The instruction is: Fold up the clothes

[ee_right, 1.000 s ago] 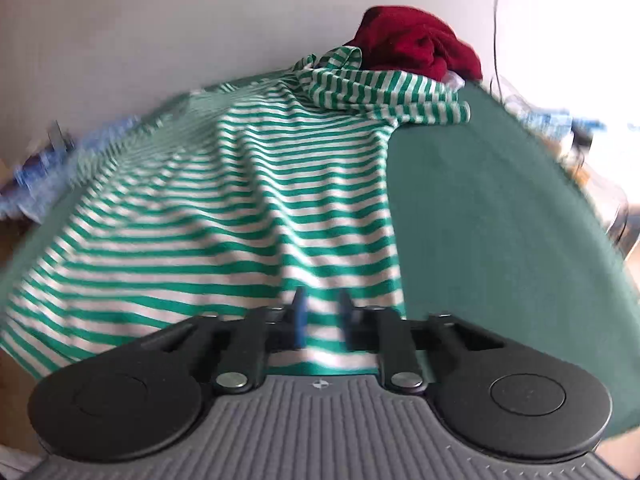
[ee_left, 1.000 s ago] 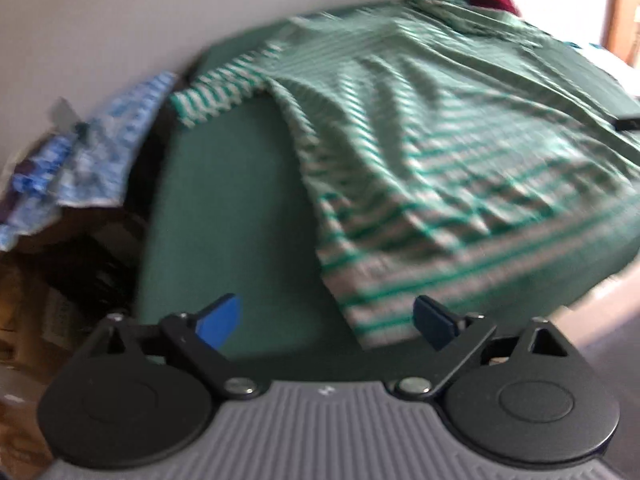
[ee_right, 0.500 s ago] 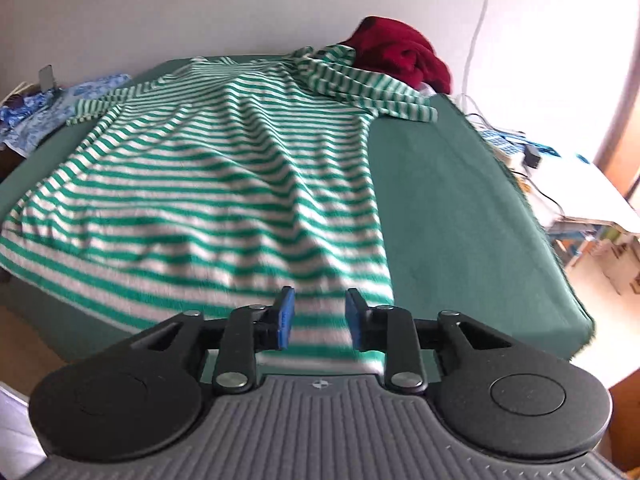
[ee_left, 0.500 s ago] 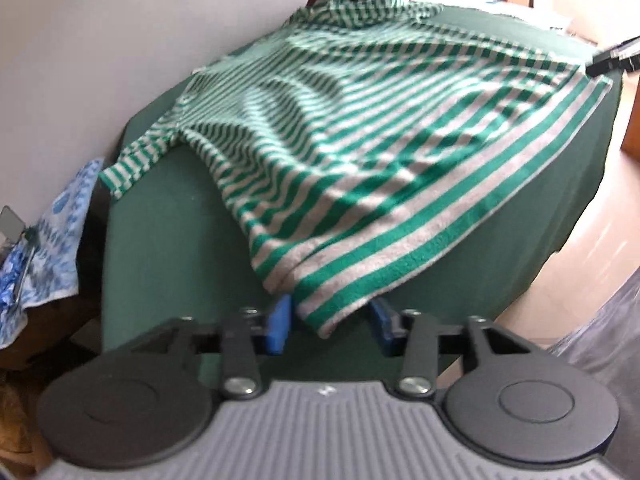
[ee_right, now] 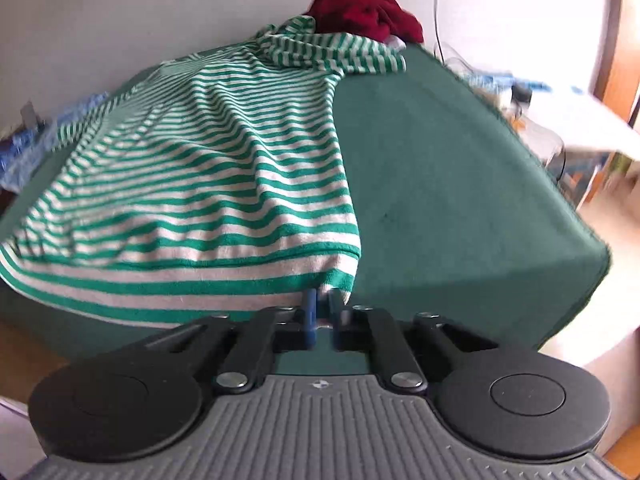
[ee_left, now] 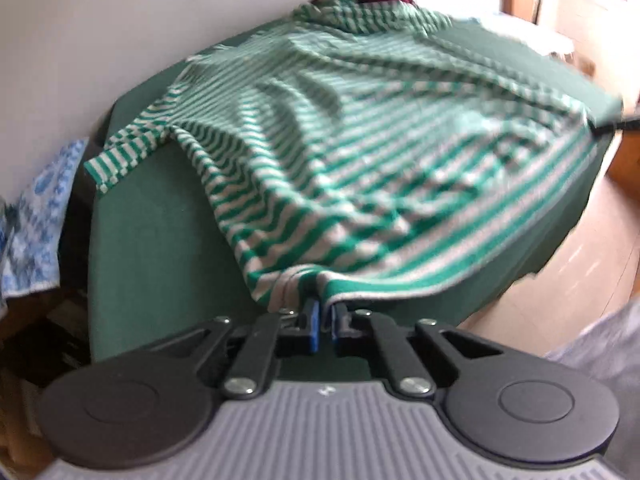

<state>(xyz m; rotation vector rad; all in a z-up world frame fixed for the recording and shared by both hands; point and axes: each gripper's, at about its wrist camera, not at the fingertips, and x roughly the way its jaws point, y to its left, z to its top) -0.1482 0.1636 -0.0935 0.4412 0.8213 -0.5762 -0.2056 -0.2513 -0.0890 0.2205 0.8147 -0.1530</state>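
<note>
A green-and-white striped shirt [ee_left: 380, 140] lies spread on a table under a dark green cover [ee_left: 152, 240], its hem hanging over the near edge. My left gripper [ee_left: 324, 312] is shut on the hem's left corner, and the cloth bunches between the blue pads. In the right wrist view the same shirt [ee_right: 200, 168] runs away from me, one sleeve folded at the far end. My right gripper [ee_right: 322, 300] is closing its jaws on the hem's right corner, with the fabric pinched between the pads.
A dark red garment [ee_right: 360, 12] is heaped at the table's far end against the white wall. Blue patterned cloth [ee_left: 36, 220] lies off the left side. A cluttered white desk [ee_right: 580, 120] stands to the right. The green cover [ee_right: 440, 180] is bare right of the shirt.
The left jaws went from wide open to shut on the hem's left corner. The right jaws opened a little, then closed on the right corner. The hem now bunches at both grippers.
</note>
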